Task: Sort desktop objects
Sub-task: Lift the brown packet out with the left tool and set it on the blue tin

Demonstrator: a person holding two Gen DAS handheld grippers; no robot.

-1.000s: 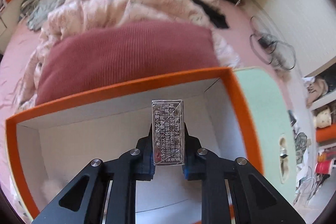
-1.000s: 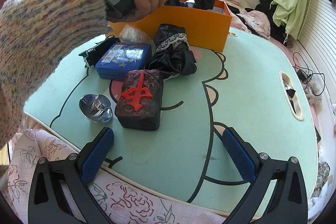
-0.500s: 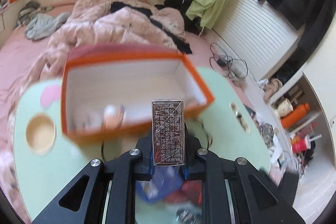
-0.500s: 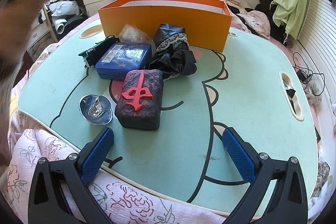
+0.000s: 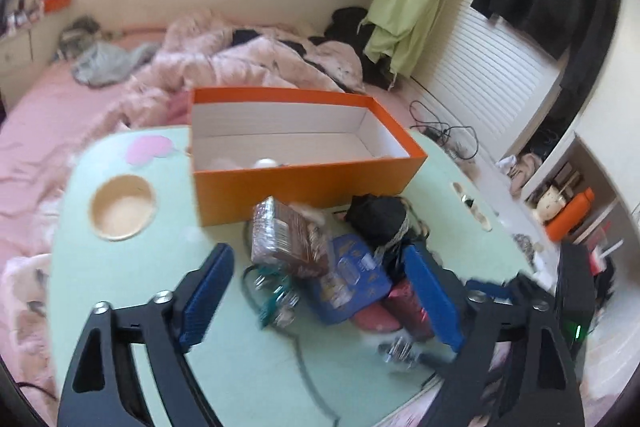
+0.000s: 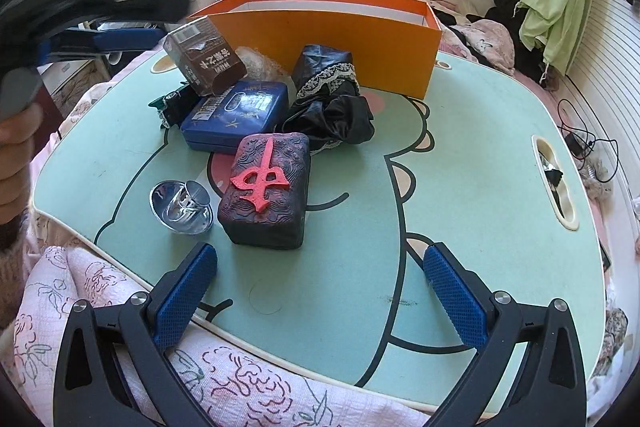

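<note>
My left gripper (image 5: 318,267) hovers over the pile of objects with its jaws opening and nothing between the pads. Just ahead of its tips a brown cellophane-wrapped pack (image 5: 288,239) (image 6: 204,61) sits tilted, free of the pads, its lower end at the blue tin (image 6: 240,119). Behind the pile stands the orange box (image 5: 304,183) (image 6: 340,35). My right gripper (image 6: 320,259) is open over the near table edge, just short of the dark block with a red symbol (image 6: 268,191).
On the mint table (image 6: 460,187) also lie a black lace-trimmed cloth bundle (image 6: 328,99), a green toy car (image 6: 172,103) and a shiny metal piece (image 6: 182,207). A round cup hollow (image 5: 122,207) is at the left. A pink bed lies beyond.
The left gripper drew back from over the orange box to above the pile and opened, and the brown pack left its grip. The right gripper stayed still.
</note>
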